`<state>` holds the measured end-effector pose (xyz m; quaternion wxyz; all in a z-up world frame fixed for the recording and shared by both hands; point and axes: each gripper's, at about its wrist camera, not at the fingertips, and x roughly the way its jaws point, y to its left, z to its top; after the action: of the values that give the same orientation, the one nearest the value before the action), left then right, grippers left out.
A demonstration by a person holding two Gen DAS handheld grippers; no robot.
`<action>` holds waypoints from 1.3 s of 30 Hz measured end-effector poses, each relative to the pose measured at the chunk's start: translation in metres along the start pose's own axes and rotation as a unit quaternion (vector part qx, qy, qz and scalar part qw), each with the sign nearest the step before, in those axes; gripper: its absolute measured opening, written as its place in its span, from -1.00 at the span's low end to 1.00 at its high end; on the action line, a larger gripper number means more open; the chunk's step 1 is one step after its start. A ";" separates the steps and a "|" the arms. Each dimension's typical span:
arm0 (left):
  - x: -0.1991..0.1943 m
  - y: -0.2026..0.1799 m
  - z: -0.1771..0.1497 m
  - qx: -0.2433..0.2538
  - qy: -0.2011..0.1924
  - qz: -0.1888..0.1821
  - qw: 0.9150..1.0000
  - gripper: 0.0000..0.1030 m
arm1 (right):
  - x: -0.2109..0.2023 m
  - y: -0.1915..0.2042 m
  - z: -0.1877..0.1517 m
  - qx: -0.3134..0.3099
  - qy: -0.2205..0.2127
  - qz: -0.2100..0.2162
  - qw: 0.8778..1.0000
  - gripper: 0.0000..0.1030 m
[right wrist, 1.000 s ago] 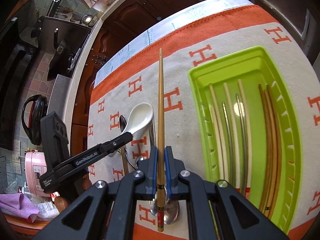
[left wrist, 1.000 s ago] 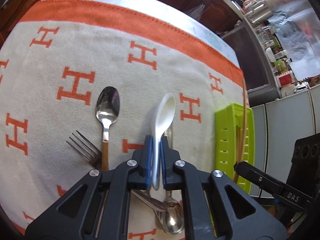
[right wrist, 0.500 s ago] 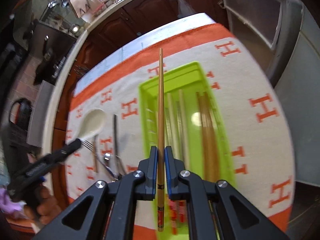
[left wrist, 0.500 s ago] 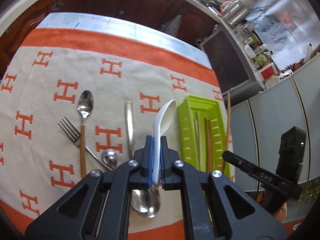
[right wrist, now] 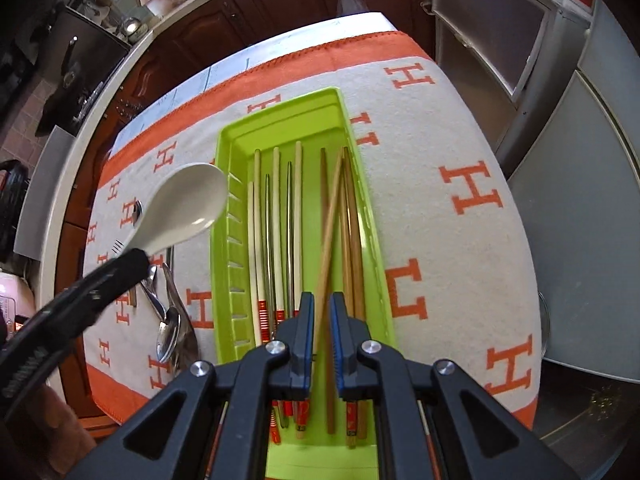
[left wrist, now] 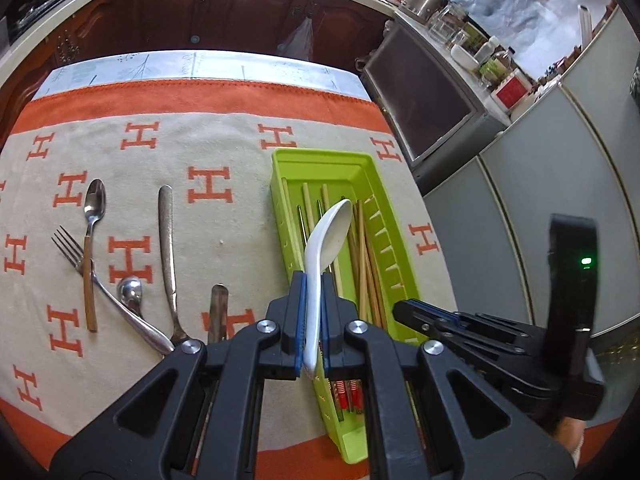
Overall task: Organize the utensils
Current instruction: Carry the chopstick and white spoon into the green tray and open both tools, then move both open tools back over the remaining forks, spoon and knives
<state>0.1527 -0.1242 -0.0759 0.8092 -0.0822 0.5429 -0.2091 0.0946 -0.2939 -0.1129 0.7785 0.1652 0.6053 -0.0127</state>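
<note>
My left gripper (left wrist: 314,280) is shut on the handle of a white ceramic spoon (left wrist: 326,232), whose bowl hangs above the green tray (left wrist: 320,154). The right wrist view shows the same spoon (right wrist: 184,208) by the left rim of the tray (right wrist: 280,108). Several pale, metal and brown chopsticks lie lengthwise in the tray. My right gripper (right wrist: 322,300) is low over the tray's near end, shut on a wooden chopstick (right wrist: 330,220). That chopstick leans to the right, its far tip over the brown ones.
Left of the tray, on the beige cloth with orange H marks, lie a fork (left wrist: 70,244), a wooden-handled spoon (left wrist: 95,200), a knife (left wrist: 166,232) and a small metal spoon (left wrist: 130,292). Dark wooden cabinets stand beyond the table and grey cabinets to its right.
My left gripper has risen and carried the white spoon rightward from the loose cutlery to over the tray. My right gripper has come over the tray, and its chopstick has tipped from straight to slanted.
</note>
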 end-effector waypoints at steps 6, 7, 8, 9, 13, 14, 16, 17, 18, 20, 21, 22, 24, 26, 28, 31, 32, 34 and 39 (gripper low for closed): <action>0.034 -0.011 -0.008 -0.001 0.019 0.021 1.000 -0.93 | -0.010 -0.010 -0.007 0.020 -0.008 0.013 1.000 -0.84; 0.041 -0.010 -0.009 -0.001 0.023 0.024 0.999 -0.93 | -0.010 -0.011 -0.007 0.022 -0.009 0.015 1.000 -0.85; 0.047 -0.011 -0.011 -0.002 0.028 0.030 0.999 -0.93 | -0.011 -0.013 -0.009 0.024 -0.009 0.017 1.000 -0.85; 0.053 -0.012 -0.013 -0.002 0.031 0.035 0.999 -0.93 | -0.011 -0.014 -0.009 0.026 -0.009 0.019 0.999 -0.85; 0.068 -0.016 -0.023 0.009 0.055 0.035 0.998 -0.91 | -0.011 -0.020 -0.012 0.033 -0.008 0.027 0.999 -0.84; 0.070 -0.019 -0.026 0.017 0.061 0.037 0.997 -0.91 | -0.012 -0.021 -0.012 0.035 -0.008 0.029 0.999 -0.84; 0.069 -0.024 -0.031 0.032 0.064 0.041 0.997 -0.91 | -0.012 -0.022 -0.013 0.038 -0.008 0.032 0.999 -0.84; 0.069 -0.025 -0.033 0.038 0.068 0.041 0.996 -0.91 | -0.012 -0.023 -0.014 0.039 -0.009 0.033 0.999 -0.84; 0.068 -0.027 -0.035 0.044 0.074 0.041 0.995 -0.91 | -0.012 -0.023 -0.014 0.040 -0.009 0.035 0.999 -0.84; 0.067 -0.029 -0.040 0.053 0.085 0.036 0.994 -0.88 | -0.012 -0.023 -0.014 0.041 -0.007 0.039 0.998 -0.84; 0.064 -0.030 -0.041 0.056 0.087 0.034 0.994 -0.85 | -0.011 -0.023 -0.015 0.040 -0.007 0.041 0.998 -0.84; 0.062 -0.031 -0.043 0.063 0.091 0.030 0.993 -0.83 | -0.011 -0.022 -0.015 0.040 -0.007 0.043 0.998 -0.84; 0.058 -0.036 -0.047 0.078 0.097 0.026 0.992 -0.76 | -0.010 -0.021 -0.016 0.040 -0.006 0.045 0.998 -0.84; 0.054 -0.040 -0.051 0.092 0.099 0.021 0.991 -0.67 | -0.009 -0.019 -0.017 0.040 -0.004 0.046 0.998 -0.84; 0.048 -0.043 -0.054 0.104 0.100 0.015 0.989 -0.56 | -0.009 -0.018 -0.017 0.040 -0.004 0.046 0.998 -0.84; 0.040 -0.045 -0.059 0.118 0.098 0.018 0.988 -0.30 | -0.011 -0.017 -0.019 0.041 -0.007 0.047 0.998 -0.84; 0.037 -0.044 -0.060 0.119 0.095 0.024 0.988 -0.18 | -0.013 -0.016 -0.019 0.040 -0.008 0.048 0.998 -0.84; 0.030 -0.038 -0.060 0.115 0.090 0.024 0.989 -0.17 | -0.015 -0.015 -0.020 0.038 -0.010 0.050 0.998 -0.84; 0.007 -0.008 -0.059 0.087 0.084 0.029 0.992 -0.17 | -0.021 -0.002 -0.023 0.024 -0.017 0.057 0.998 -0.84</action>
<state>0.0989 -0.1291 -0.1020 0.7708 0.0225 0.5905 -0.2381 0.0672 -0.2931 -0.0981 0.7839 0.2177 0.5813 0.0144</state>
